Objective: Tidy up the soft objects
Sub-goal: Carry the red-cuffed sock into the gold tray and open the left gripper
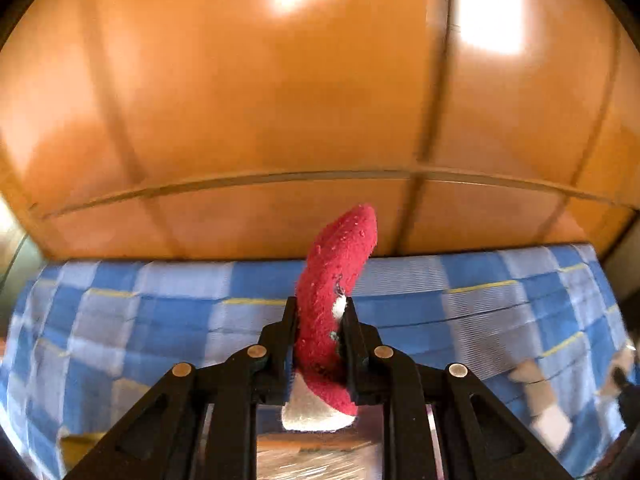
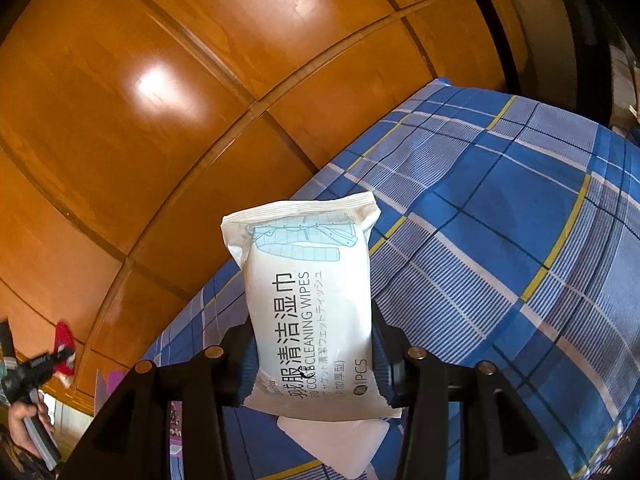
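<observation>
The red sock [image 1: 334,300] with a white cuff is pinched between the jaws of my left gripper [image 1: 320,344]; the pads press its middle from both sides, its red toe end curves up past the fingertips, and the white cuff hangs down behind them toward the camera. The left view is smeared with motion blur, so finer detail on the sock is hard to read. Behind it I see the blue plaid bedsheet [image 1: 160,320] and above that the glossy orange wooden wardrobe doors [image 1: 240,100].

My right gripper [image 2: 314,360] is clamped on a white pack of cleaning wipes [image 2: 310,300], its fingers squeezing the pack's two long sides near the lower end; the printed face looks at the camera and the sealed upper end sticks out past the fingertips. The pack is held above the same plaid sheet [image 2: 500,220], clear of the fabric as far as I can tell. A flat white item [image 2: 332,440] lies on the sheet just below the pack; I cannot tell what it is.

At the far left edge of the right view I can see my left gripper [image 2: 60,354] with the sock [image 2: 64,336] in it, and the person's hand [image 2: 22,420] on its handle, in front of the wooden doors [image 2: 140,100].
</observation>
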`<state>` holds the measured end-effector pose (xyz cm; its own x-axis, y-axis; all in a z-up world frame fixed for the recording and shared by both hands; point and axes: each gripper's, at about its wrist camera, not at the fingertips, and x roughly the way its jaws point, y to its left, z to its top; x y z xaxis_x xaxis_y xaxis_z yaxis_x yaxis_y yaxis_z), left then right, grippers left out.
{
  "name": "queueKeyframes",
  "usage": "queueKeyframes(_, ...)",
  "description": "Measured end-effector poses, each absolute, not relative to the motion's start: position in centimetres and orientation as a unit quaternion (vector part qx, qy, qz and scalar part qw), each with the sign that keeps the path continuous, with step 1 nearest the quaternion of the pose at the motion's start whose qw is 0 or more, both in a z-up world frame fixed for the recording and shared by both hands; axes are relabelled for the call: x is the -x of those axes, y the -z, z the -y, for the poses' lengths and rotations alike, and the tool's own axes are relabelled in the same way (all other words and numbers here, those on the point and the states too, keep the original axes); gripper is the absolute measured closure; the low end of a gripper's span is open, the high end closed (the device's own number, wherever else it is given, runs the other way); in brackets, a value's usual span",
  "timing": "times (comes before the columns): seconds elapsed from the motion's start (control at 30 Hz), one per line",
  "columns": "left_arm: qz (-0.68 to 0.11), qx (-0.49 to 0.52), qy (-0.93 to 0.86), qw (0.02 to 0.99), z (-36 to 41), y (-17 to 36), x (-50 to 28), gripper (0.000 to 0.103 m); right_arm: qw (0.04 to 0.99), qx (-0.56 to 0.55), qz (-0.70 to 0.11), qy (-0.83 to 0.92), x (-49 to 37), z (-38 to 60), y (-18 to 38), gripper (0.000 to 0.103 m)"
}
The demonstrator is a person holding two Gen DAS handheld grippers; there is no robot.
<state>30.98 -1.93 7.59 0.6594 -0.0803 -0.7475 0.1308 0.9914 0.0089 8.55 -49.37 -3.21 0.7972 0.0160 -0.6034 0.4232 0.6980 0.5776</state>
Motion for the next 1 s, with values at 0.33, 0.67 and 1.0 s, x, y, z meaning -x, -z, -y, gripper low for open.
queueKeyframes(0.33,-0.411,0.061,0.003,0.909,-13.7,-3.6,-20.8,0.084,0.869,-0.35,-0.323,0.135,-9.3,48.8,3.7,0.056)
queueKeyframes(0.67,-0.414,0.146,-0.056,0.897,-22.1,3.0,-9.2,0.083,0.865,-0.314,-0.353,0.167,-10.2,48.1,3.9,0.056)
queueKeyframes(1.0,-0.429,0.176,-0.149,0.873,-30.4,7.4,-6.7,0.071,0.869,-0.236,-0.389,0.195,-11.6,46.1,4.2,0.056)
